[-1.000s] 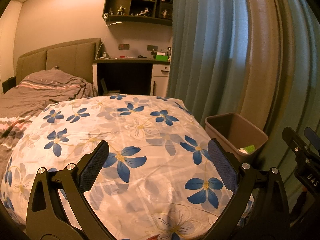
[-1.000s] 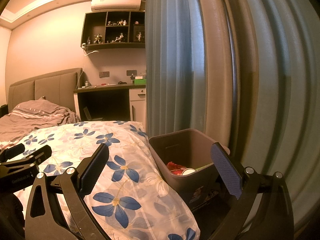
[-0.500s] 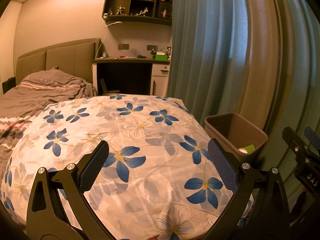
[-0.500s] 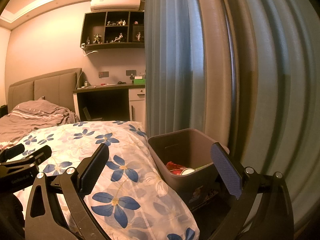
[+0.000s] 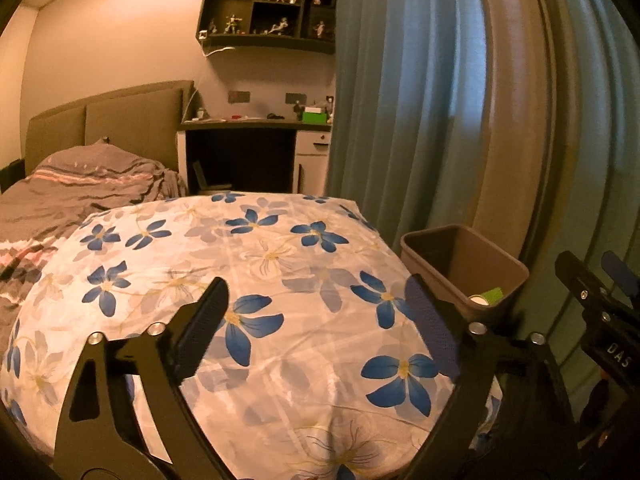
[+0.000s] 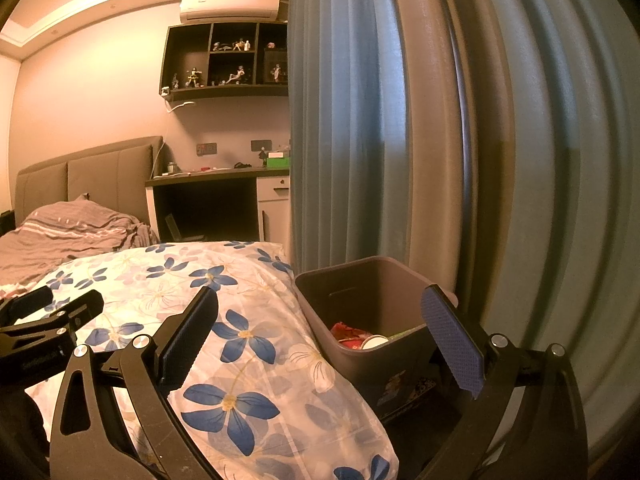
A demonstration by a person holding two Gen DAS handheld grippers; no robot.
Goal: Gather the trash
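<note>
Both tools hover empty above the bed's floral quilt (image 5: 280, 280): left tool (image 5: 316, 320) closing on nothing, right tool (image 6: 320, 332) agape. Light, crushable trash (image 6: 360, 336) lies in the bin (image 6: 352, 364) at the bed's right edge; pinch its wrapper edges.

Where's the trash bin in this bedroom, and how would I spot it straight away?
Find the long blue-grey curtain beside the bed. At its foot, by the edge of the flowered bedspread, stands the trash bin. It is a brown open-topped rectangular tub, the only container there, with a red wrapper inside.
</note>
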